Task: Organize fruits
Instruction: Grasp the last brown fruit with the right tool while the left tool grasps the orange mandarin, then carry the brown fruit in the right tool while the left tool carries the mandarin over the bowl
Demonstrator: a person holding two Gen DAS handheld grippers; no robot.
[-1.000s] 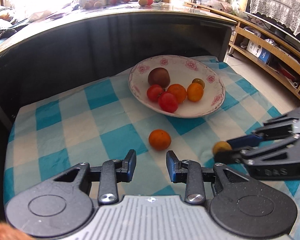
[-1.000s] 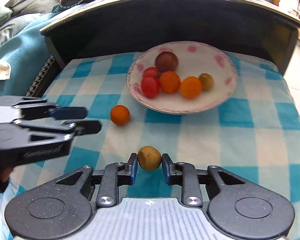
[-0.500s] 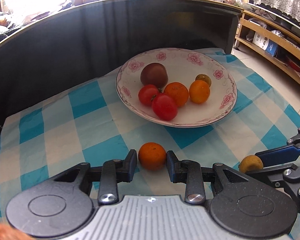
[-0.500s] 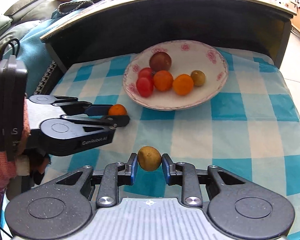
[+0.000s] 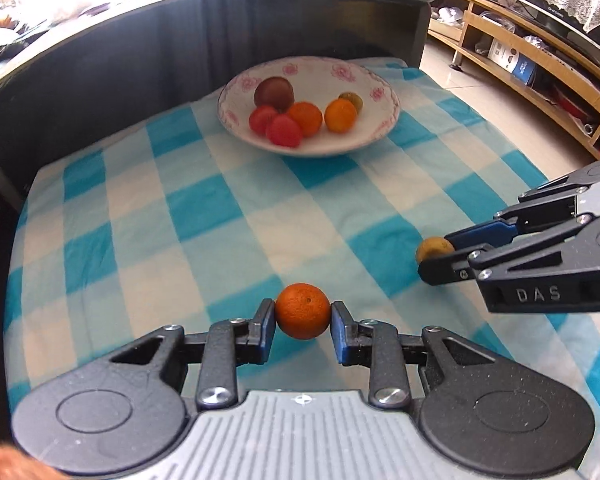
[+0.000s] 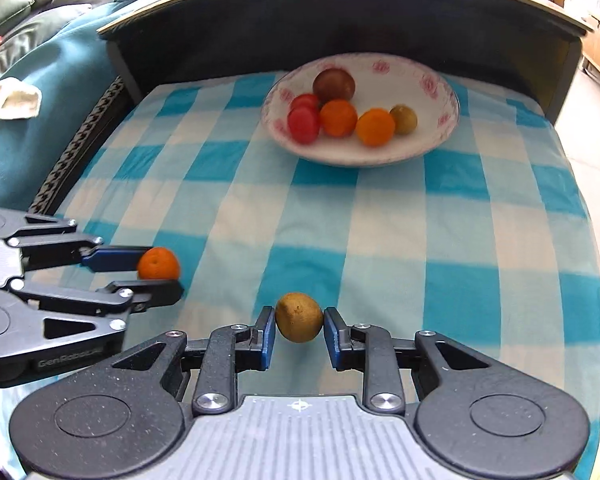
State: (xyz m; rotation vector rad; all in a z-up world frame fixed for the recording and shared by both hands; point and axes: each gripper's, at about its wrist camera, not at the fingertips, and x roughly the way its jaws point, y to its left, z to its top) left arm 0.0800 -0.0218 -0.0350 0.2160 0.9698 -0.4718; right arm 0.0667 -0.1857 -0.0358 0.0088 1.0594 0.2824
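Soft matt checked cloth (image 5: 204,208) under both tongs, glossy glazed plate (image 6: 440,136) well ahead of them, dimpled orange (image 5: 302,311) between matt plastic pads (image 5: 265,330), dull rough brownish fruit (image 6: 299,322)

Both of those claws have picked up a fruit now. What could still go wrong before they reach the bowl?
The orange and the brownish fruit are round and pinched only at their sides, so either might slip out and roll off the cloth. The bowl already holds six fruits; dropping more in could knock one over the rim.
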